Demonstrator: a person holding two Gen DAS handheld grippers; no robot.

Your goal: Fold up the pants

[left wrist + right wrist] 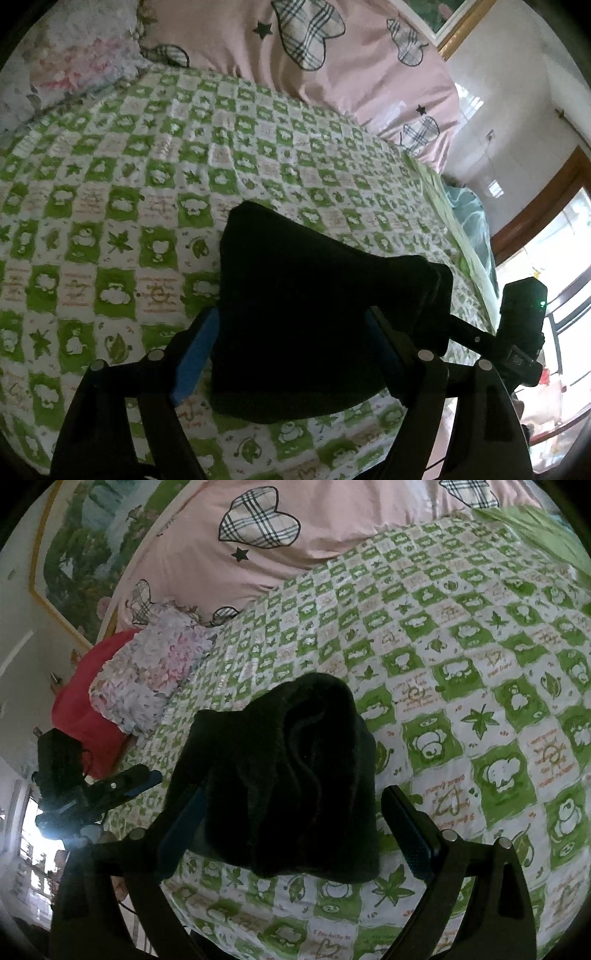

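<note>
Lying folded on the bed (110, 177), black pants (310, 325) sit between the left gripper (291, 350) jaws, spread wide, gripping nothing. Right view: right gripper (295, 834) jaws likewise spread, straddling the bundle, likely released after folding.

- A bed under a green-and-white checked sheet (155, 155) printed with leaves and bears.
- A pink quilt (295, 513) with plaid hearts heaped at its far side.
- A floral pillow (147, 679) beside it.
- A gold-framed landscape painting (70, 557) on the white wall.
- Bright daylight through a window (565, 236).
</note>
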